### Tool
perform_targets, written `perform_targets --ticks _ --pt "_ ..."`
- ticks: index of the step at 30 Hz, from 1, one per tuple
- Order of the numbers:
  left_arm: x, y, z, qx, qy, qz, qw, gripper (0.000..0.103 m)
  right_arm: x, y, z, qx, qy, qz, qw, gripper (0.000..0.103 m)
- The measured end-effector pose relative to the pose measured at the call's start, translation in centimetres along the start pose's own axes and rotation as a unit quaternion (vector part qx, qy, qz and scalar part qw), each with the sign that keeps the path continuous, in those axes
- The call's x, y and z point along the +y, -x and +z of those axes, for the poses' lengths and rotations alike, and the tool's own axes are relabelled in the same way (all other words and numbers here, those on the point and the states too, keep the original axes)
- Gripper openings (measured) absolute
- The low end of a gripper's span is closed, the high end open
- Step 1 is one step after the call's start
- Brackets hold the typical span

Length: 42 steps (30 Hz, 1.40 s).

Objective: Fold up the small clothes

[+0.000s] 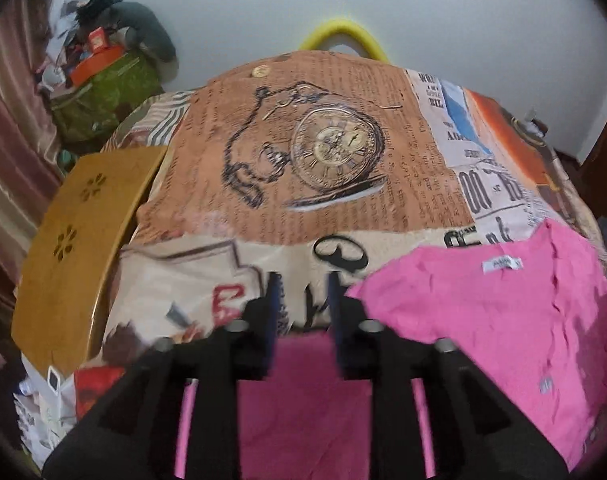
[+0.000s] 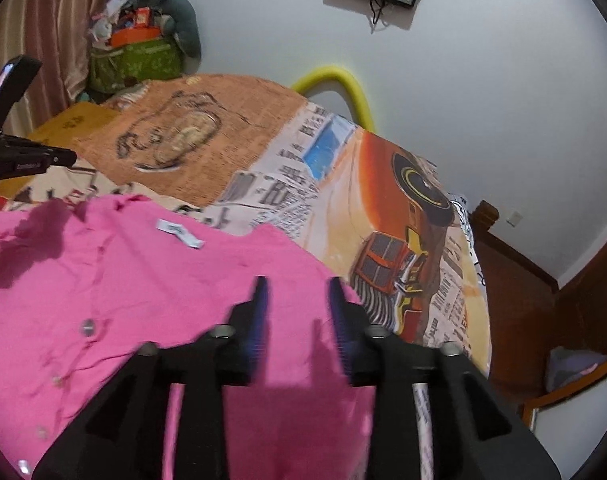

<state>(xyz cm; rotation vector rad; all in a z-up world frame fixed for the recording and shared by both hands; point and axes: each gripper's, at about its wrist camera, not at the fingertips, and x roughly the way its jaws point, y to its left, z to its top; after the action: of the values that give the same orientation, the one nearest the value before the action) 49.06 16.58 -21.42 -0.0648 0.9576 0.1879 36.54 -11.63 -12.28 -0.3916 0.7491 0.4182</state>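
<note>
My left claw (image 1: 303, 280): spread, nothing between its fingers, pink shirt (image 1: 503, 320) under it and to its right.
My right claw (image 2: 297, 284): spread, empty, above the shirt.
Shirt: flat on the printed bedsheet (image 1: 303, 184).

Both grippers apart-jawed, pointing steeply down

The black left two-finger gripper (image 1: 303, 292) and the black right two-finger gripper (image 2: 297, 296) each hold their blue-padded fingers parted, with nothing clamped between them.

A white wall (image 2: 483, 120) stands behind the bed (image 1: 323, 152); striped curtains (image 2: 51, 20) hang far left.
</note>
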Motion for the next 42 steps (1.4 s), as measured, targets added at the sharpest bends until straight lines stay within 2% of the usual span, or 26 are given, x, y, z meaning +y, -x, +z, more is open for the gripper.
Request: perform_targets --ticks 1,2,3,11,16,23,30,33,34,35,37,38,39,42 --pt "0.8 0.8 -0.6 -0.003 0.006 -0.002 1.0 0.041 0.2 0.6 -0.1 -0.005 -0.002 0.004 1.0 0.042" --pt "1.9 1.7 -1.4 -0.007 0.013 -0.001 0.9999 0.051 0.5 1.2 -0.2 -0.007 -0.007 0.011 1.0 0.043" --pt "3.0 2.7 -2.2 -0.009 0.017 0.002 0.9998 0.055 0.7 1.8 -0.3 -0.008 -0.013 0.023 1.0 0.043" --pt "11.0 9.5 -9.1 -0.003 0.06 0.0 0.9982 0.055 3.8 6.4 -1.4 -0.026 -0.032 0.074 0.996 0.043" --pt "15.4 11.7 -13.5 0.01 0.1 0.005 0.9949 0.059 5.7 7.7 -2.6 -0.024 -0.049 0.095 0.994 0.045" --pt "20.1 9.7 -19.3 0.084 0.192 -0.043 0.9769 0.061 8.0 7.1 -4.9 0.01 -0.061 0.102 0.993 0.047" --pt "19.4 7.0 -21.8 0.117 0.204 -0.064 0.9699 0.061 10.1 6.7 -6.7 0.043 -0.054 0.104 0.992 0.047" --pt "19.0 5.9 -22.1 0.116 0.21 -0.052 0.9694 0.06 10.6 6.9 -6.8 0.045 -0.045 0.103 0.993 0.047" --pt "19.0 5.7 -22.0 0.113 0.209 -0.048 0.9701 0.058 10.6 7.0 -6.8 0.044 -0.045 0.103 0.993 0.047" --pt "18.8 5.5 -21.9 0.107 0.207 -0.038 0.9717 0.051 10.6 7.0 -6.8 0.044 -0.045 0.104 0.993 0.048" --pt "18.5 5.5 -21.6 0.097 0.197 -0.024 0.9754 0.031 10.6 6.9 -6.9 0.044 -0.047 0.106 0.992 0.048" --pt "18.4 5.7 -21.4 0.091 0.194 -0.015 0.9767 0.015 10.6 6.8 -6.9 0.044 -0.048 0.107 0.992 0.048" --pt "18.5 5.7 -21.2 0.09 0.194 -0.012 0.9768 0.005 10.6 6.8 -7.0 0.044 -0.049 0.107 0.992 0.048" --pt "19.0 5.9 -20.5 0.088 0.203 -0.007 0.9751 0.005 10.4 6.7 -7.1 0.044 -0.052 0.109 0.992 0.048"
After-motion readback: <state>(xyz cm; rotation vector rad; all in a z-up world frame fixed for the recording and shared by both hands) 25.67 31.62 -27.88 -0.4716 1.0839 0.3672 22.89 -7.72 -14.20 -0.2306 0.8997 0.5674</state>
